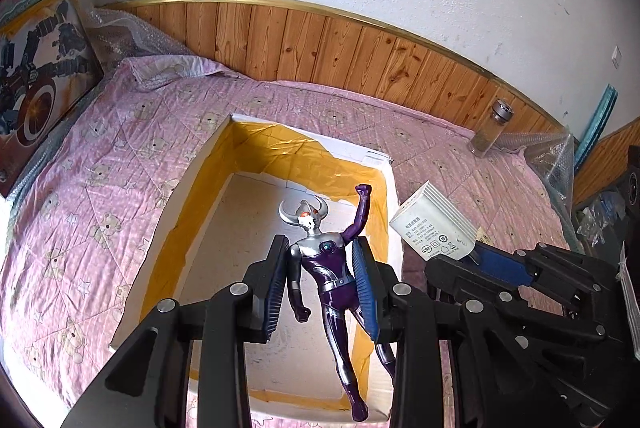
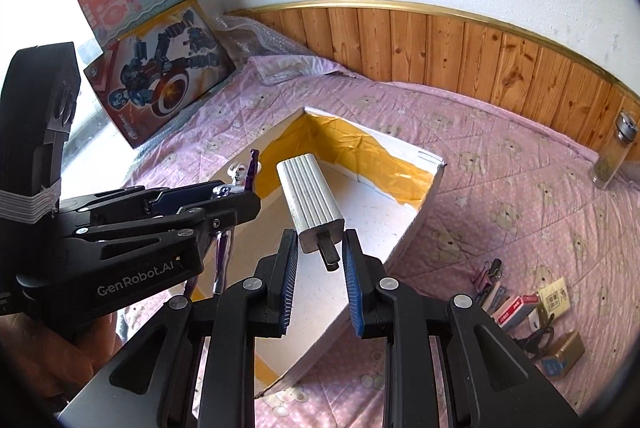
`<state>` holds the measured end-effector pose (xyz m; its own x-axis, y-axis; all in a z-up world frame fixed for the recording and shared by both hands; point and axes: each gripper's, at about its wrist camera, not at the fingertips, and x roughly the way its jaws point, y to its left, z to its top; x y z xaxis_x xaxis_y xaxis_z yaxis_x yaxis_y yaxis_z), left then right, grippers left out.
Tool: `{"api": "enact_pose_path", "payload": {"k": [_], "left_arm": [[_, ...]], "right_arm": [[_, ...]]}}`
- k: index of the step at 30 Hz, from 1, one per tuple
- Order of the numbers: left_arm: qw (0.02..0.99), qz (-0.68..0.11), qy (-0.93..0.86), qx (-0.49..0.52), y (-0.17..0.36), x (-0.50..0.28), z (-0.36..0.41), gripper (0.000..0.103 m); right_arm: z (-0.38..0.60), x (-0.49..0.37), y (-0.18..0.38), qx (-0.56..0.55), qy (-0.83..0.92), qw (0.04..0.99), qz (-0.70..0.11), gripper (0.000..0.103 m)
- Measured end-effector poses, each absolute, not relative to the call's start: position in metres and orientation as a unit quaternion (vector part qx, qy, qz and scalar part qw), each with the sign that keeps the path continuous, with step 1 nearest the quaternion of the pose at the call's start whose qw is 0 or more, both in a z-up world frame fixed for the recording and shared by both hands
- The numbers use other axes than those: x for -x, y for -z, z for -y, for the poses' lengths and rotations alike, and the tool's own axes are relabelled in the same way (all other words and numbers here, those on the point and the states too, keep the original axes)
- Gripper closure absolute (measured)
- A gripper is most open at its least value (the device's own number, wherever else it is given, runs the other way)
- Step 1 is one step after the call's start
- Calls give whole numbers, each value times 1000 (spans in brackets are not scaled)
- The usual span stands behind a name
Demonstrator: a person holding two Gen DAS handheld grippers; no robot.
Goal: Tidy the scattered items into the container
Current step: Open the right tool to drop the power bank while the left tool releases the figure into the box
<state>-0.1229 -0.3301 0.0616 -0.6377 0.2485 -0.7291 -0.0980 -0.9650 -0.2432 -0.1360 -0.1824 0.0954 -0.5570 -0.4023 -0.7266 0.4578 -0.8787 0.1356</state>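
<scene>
A purple and silver toy figure [image 1: 328, 268] with a horned head hangs over the open white box [image 1: 192, 196] lined with yellow tape. My left gripper [image 1: 321, 248] is shut on its torso. In the right wrist view that left gripper [image 2: 248, 196] comes in from the left, with the figure's head [image 2: 236, 174] above it and the legs dangling below. My right gripper [image 2: 320, 248] is shut on the plug end of a white ribbed power adapter [image 2: 310, 192], held above the box [image 2: 424, 196]. The adapter [image 1: 434, 224] hovers by the box's right rim, beside my right gripper [image 1: 460, 254].
The box lies on a pink quilted bed against a wood-panelled wall. Toy cartons [image 2: 160, 76] lean at the left. A glass bottle [image 2: 614, 152] stands far right. Binder clips [image 2: 490, 272], a red card box [image 2: 514, 310] and a gold box [image 2: 562, 354] lie at lower right.
</scene>
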Motion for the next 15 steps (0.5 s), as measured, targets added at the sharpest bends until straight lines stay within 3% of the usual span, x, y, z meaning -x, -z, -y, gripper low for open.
{"api": "enact_pose_path", "payload": {"k": [8, 10, 15], "left_arm": [[83, 128, -862, 483, -28, 183, 343, 69], [76, 127, -855, 497, -19, 197, 343, 69], [66, 125, -837, 528, 3, 231, 341, 69]], "right_arm": [[200, 187, -67, -444, 860, 243, -67, 79], [204, 200, -60, -453, 855, 241, -76, 87], [215, 229, -41, -473, 843, 233, -103, 89]]}}
